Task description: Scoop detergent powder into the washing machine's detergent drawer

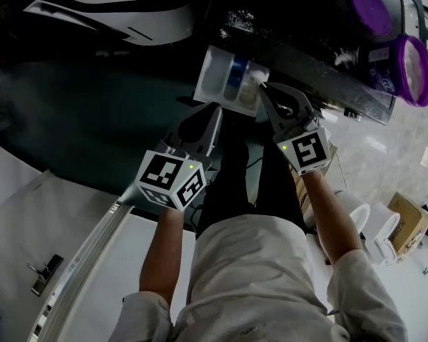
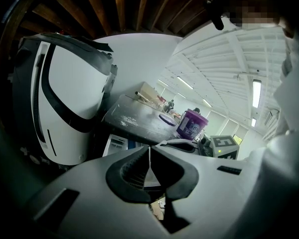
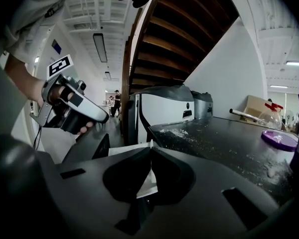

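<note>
Detergent drawer [image 1: 232, 80] is sticking out, open, from the front of the washing machine [image 1: 299, 27], just under its dark top, and a blue part is showing inside the pale tray. White powder is lying scattered over that dark top. A purple tub [image 1: 406, 70] is standing open at the far right of the top, with pale powder showing inside, and its purple lid [image 1: 371, 9] is lying flat just beside it, further back.

The left gripper [image 1: 215, 111] is hovering just below the drawer's front edge, and in the left gripper view its fingers [image 2: 132, 171] are pressing together with nothing between them. The right gripper [image 1: 264, 87] is pointing at the drawer's right front corner, close to it; whether it is touching cannot be told. In the right gripper view its fingers [image 3: 129, 178] are likewise closing tip to tip on nothing, with the white drawer showing behind them.

A white appliance [image 1: 128, 6] with a black stripe is standing left of the machine.
</note>
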### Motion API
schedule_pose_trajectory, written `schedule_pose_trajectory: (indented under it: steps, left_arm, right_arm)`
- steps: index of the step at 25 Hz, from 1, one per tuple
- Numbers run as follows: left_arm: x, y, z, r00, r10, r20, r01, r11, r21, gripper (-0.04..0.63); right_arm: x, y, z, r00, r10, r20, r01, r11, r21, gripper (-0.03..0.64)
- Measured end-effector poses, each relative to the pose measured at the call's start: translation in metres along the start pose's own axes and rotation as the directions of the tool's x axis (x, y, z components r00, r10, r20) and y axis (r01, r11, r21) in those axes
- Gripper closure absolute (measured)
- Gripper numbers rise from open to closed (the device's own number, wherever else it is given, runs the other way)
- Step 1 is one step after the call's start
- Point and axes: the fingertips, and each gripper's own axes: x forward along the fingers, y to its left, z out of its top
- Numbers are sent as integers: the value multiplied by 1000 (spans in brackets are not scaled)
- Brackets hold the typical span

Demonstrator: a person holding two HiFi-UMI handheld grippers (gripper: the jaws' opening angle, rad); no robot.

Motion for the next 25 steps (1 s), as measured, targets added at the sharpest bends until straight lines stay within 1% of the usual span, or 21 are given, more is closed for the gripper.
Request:
schedule_pose_trajectory:
  steps: [4,8,14,20,25]
  left_arm:
    - [-1,3,0,1000,8,-1,-8,1000,1,569]
    - [-1,5,-2,1000,14,-4,-14,1000,3,571]
    - [-2,6,-3,1000,17,-2,-17,1000,0,570]
    - [-4,6,-5,1000,18,0,-18,1000,-7,570]
    - [-5,6,-7,1000,17,-1,-17,1000,-7,570]
  right_arm:
    - [1,3,-1,999,3,-32,-6,995,-102,606]
    - [2,9,-2,998,2,-63,-14,982,-190,606]
    - [3,17,-5,996,-8,-88,-17,958,-285,606]
    - [2,22,-6,997,-29,-78,-6,911,-413,606]
    - [0,26,-7,995,-62,-81,10,849,-528,606]
